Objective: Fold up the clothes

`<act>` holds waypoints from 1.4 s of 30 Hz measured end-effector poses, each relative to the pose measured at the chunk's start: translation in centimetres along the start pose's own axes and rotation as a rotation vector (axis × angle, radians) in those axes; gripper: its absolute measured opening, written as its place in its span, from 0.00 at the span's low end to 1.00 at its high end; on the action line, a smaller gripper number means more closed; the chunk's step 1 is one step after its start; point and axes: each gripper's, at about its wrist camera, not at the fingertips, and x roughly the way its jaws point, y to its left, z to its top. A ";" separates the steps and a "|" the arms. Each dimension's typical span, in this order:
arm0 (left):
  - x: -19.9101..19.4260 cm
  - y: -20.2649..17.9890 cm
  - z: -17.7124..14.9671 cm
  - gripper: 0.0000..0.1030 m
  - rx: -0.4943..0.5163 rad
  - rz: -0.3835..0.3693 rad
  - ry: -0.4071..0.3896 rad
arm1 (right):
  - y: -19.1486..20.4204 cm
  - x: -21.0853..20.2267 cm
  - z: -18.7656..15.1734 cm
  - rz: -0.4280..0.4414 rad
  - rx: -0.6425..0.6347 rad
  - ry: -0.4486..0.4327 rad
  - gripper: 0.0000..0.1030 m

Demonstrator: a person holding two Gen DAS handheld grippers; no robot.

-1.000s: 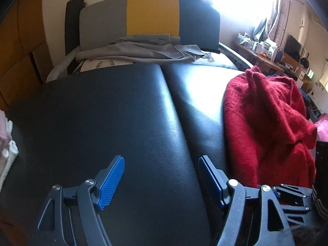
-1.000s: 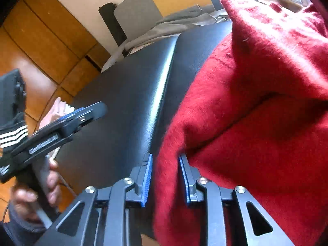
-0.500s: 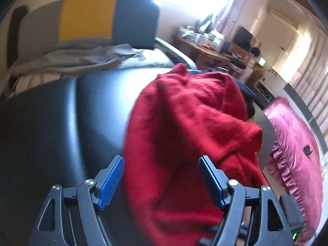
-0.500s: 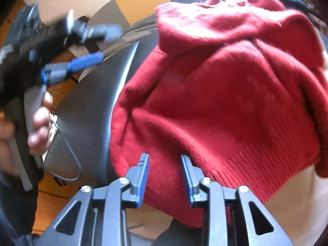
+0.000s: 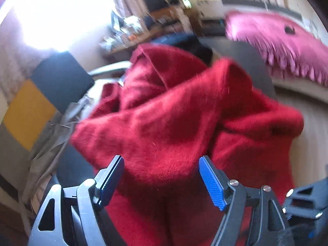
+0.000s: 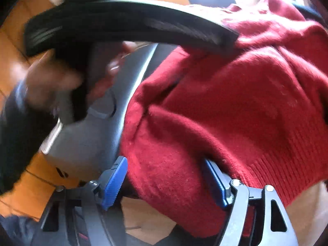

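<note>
black padded surface (image 6: pixel 131 94) under red sweater (image 5: pixel 174 123), sunlit cluttered room

Black fingers (image 5: pixel 212 182), blue ribbed pads

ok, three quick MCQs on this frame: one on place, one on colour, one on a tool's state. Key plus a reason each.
1. Where is the red sweater lying?
A. on the black padded surface
B. on the pink frilled cloth
C. on a wooden shelf

2. What colour are the pads on the left tool?
A. green
B. blue
C. white

3. How does the right tool stand?
A. shut with nothing in it
B. out of view
C. open, sweater cloth between its fingers

Key: 1 A, the sweater is heaped on the black surface; 2 B, both ribbed pads show blue; 3 C, its jaws have just been opening and stand wide around the hem.
</note>
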 end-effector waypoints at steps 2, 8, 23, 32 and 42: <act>1.3 -0.2 0.1 0.75 0.049 0.013 0.025 | -0.3 -0.1 -0.2 0.013 0.006 -0.007 0.78; 2.5 1.8 0.1 0.28 -0.118 -0.113 0.052 | -1.3 -0.1 -0.3 0.027 0.017 -0.023 0.79; -2.2 8.3 -5.5 0.08 -0.561 -0.063 -0.030 | 0.6 2.9 0.1 -0.077 -0.100 0.007 0.93; -3.7 9.5 -10.6 0.08 -0.695 0.077 0.030 | 0.1 3.3 0.6 -0.112 -0.106 0.053 0.92; -3.6 15.1 -20.3 0.09 -0.927 0.252 0.188 | 0.8 3.6 4.9 -0.120 -0.064 0.026 0.92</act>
